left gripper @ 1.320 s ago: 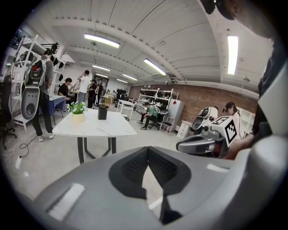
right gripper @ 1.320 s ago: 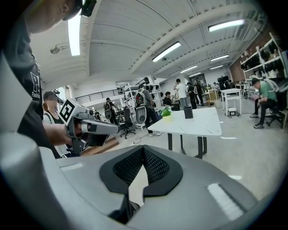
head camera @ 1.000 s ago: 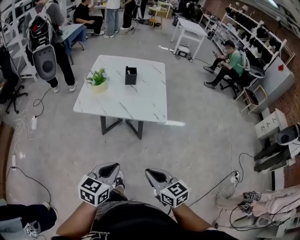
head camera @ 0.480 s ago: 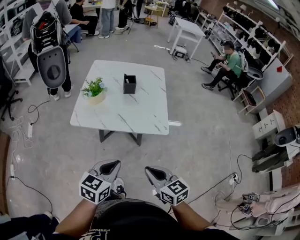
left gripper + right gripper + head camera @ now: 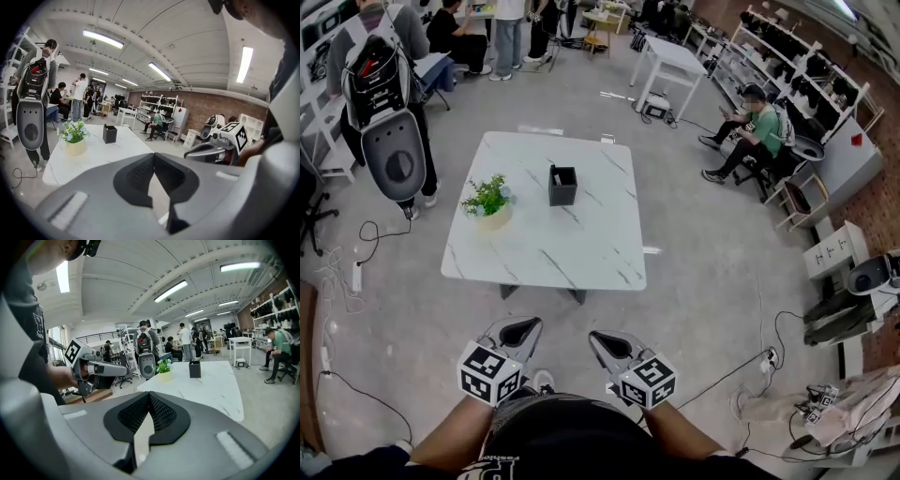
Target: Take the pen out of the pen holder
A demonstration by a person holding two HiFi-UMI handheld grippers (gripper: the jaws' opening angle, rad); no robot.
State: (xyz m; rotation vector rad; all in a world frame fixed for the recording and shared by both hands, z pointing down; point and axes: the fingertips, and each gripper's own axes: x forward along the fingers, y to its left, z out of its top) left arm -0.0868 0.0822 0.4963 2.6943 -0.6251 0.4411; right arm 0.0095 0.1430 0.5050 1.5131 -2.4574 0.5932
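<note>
Both hand-held grippers [image 5: 517, 330] [image 5: 609, 345] closed, empty

Open floor [image 5: 694, 300] lay along the near edge of the table [image 5: 581, 248], whose near half was bare. The plant [image 5: 490, 200] stood left of the pen holder [image 5: 562, 185], apart from it, leaving the holder's top and right side free.

The pen holder [image 5: 562, 186] is standing on the table [image 5: 572, 246], toward the middle of its far half, and a potted plant [image 5: 490, 201] is sitting to its left, apart from it. The left gripper [image 5: 518, 330] and right gripper [image 5: 607, 345] are hanging side by side, well before the table's near edge. A person with a backpack [image 5: 382, 103] is standing left of the table. A seated person [image 5: 752, 127] is sitting beyond its far right corner.
</note>
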